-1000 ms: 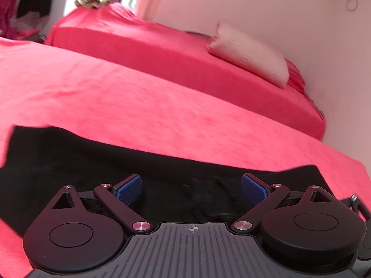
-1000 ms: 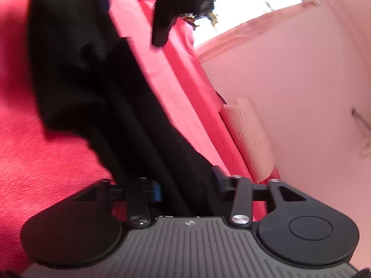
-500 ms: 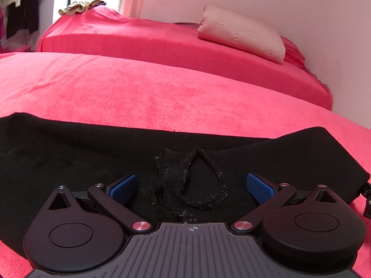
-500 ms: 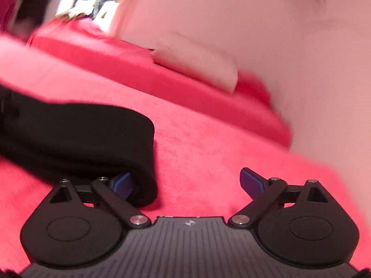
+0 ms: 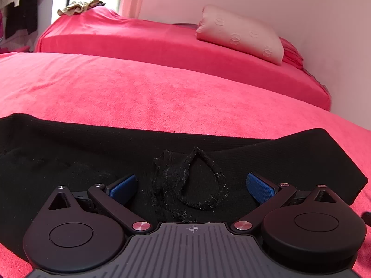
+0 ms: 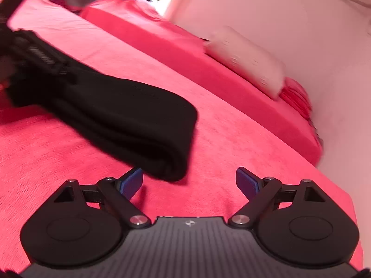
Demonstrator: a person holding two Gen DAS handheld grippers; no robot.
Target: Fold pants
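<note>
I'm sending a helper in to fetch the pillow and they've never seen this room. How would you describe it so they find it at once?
Beyond the near red bed where the black pants lie, a second red-covered bed runs along the pale wall. The pillow lies at its right end, by the wall. It is the only pale pink thing there, embossed with small round motifs.

Two red-covered beds [image 5: 162,46] stand by a pale wall [image 5: 301,4], a pillow [image 5: 241,34] on the far one, daylight behind.
</note>
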